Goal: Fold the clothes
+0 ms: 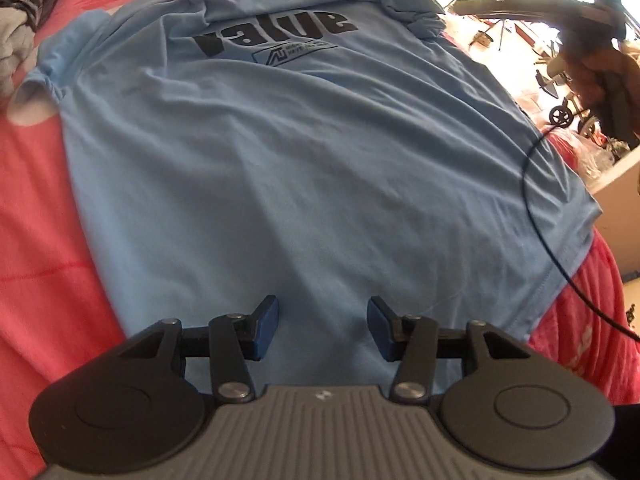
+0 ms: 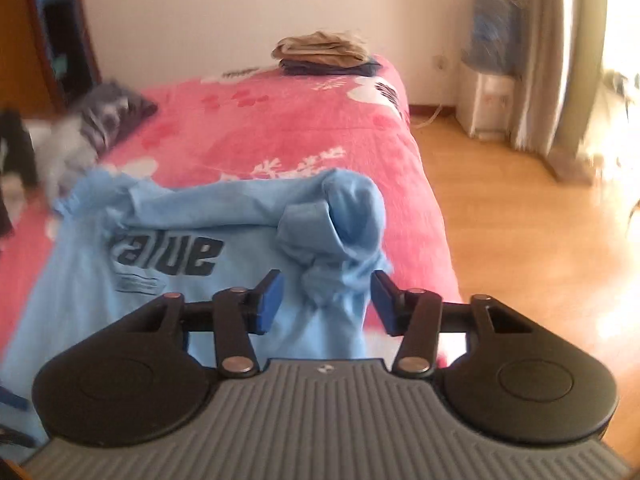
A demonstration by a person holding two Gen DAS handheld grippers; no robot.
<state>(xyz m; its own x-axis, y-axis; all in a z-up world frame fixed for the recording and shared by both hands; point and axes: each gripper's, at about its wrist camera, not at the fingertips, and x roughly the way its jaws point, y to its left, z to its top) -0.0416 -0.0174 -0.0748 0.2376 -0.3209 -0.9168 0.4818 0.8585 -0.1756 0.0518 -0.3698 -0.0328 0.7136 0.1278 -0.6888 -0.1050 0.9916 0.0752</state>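
Note:
A light blue T-shirt with black "value" lettering lies spread on the pink bedspread. Its far right sleeve is bunched up. My left gripper hovers open over the shirt's near hem, nothing between its blue pads. In the right wrist view the same T-shirt shows its crumpled right sleeve just ahead. My right gripper is open, its blue pads either side of the twisted sleeve cloth, not closed on it.
A stack of folded clothes sits at the bed's far corner. A heap of grey and checked garments lies at the left. A black cable trails over the shirt's right edge. Wooden floor lies right of the bed.

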